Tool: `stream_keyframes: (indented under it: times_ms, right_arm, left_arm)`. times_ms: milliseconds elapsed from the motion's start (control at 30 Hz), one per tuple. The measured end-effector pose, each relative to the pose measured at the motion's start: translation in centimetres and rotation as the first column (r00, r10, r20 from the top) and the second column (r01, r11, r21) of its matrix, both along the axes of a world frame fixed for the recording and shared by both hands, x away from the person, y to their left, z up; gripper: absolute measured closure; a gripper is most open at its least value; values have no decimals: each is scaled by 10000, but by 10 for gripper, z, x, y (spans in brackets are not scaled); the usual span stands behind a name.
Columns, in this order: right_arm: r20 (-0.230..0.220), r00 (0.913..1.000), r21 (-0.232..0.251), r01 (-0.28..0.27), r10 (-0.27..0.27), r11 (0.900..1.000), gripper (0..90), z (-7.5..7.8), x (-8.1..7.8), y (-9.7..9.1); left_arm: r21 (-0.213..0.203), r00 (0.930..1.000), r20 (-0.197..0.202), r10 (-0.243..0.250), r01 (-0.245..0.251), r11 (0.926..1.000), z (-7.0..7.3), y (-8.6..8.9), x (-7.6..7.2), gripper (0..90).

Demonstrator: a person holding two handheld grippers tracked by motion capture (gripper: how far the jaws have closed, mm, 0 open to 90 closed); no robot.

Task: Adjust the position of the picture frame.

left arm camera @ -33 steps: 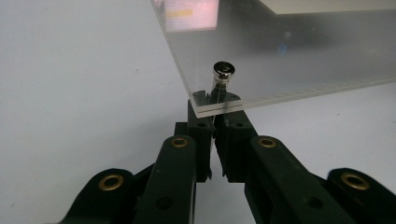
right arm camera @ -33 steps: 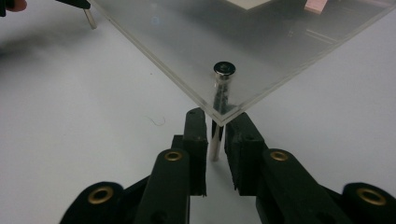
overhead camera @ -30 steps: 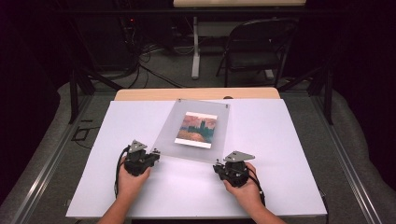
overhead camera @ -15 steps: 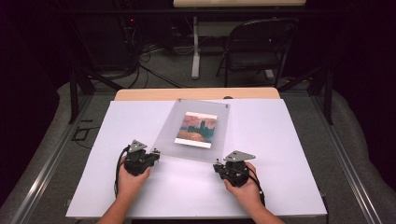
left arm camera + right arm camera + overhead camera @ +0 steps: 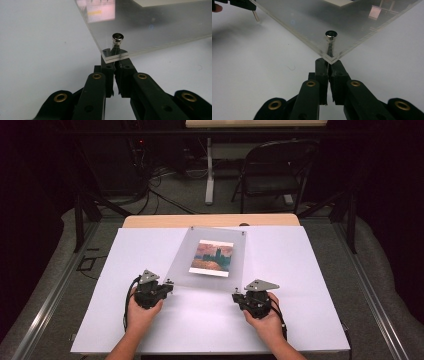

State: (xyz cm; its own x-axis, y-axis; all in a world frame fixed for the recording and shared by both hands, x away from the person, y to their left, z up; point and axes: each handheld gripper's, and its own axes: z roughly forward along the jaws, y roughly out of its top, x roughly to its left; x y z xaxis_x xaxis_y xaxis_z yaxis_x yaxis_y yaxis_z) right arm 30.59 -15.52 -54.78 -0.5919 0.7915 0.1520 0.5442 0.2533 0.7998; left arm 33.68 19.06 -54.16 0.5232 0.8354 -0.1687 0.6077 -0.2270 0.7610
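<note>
- The clear acrylic frame (image 5: 210, 257) is two square panes stacked, with a small landscape print (image 5: 212, 258) sandwiched near its middle.
- It lies on the white bench (image 5: 300, 270), far edge near the bench's back, its near edge raised off the surface.
- A silver standoff bolt (image 5: 117, 40) stands upright through the near left corner; another bolt (image 5: 331, 35) stands at the near right corner.

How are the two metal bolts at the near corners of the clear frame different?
The left bolt has a hollow in its cap; the right bolt has a flat, smooth cap. The left bolt sits near a corner seen side-on; the right bolt's corner points straight at the camera. Both are silver, stand upright through the clear frame, above shut jaws.
</note>
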Motion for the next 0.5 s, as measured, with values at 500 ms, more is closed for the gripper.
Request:
stream_keyframes:
  times_ms: [500]
  right_arm:
    - [-144, 9992, 27, 370, -370, 9993, 854, 3, 0, -22]
  left_arm:
    - [-45, 9974, -60, -722, 722, 9974, 4, -17, -13, 852]
